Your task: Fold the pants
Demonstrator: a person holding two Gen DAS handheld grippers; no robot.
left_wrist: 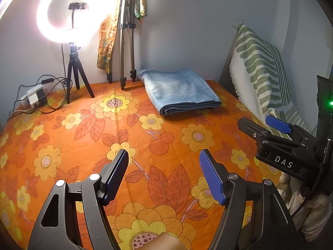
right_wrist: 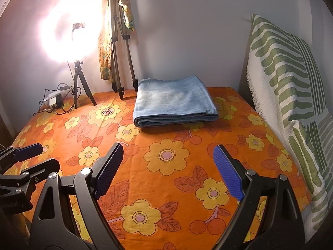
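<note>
While the folded pants (right_wrist: 174, 100) lie apart, both tongs (left_wrist: 164, 175) (right_wrist: 168, 170) hover tilted downward, spread wide, empty.

We see our left gripper (left_wrist: 164, 162) as a black frame of two curved arms with triangular cut-outs, silver round screws at the joints, and blue textured pads (left_wrist: 211, 177) on the inner faces of its fingers. Our right gripper (right_wrist: 168, 158) is built the same, black with silver screws and blue ribbed pads (right_wrist: 228, 175). From the left view its side carries white letters "DAS" on a black block, small screws, a blue pad, and a green light at the far right edge.
</note>
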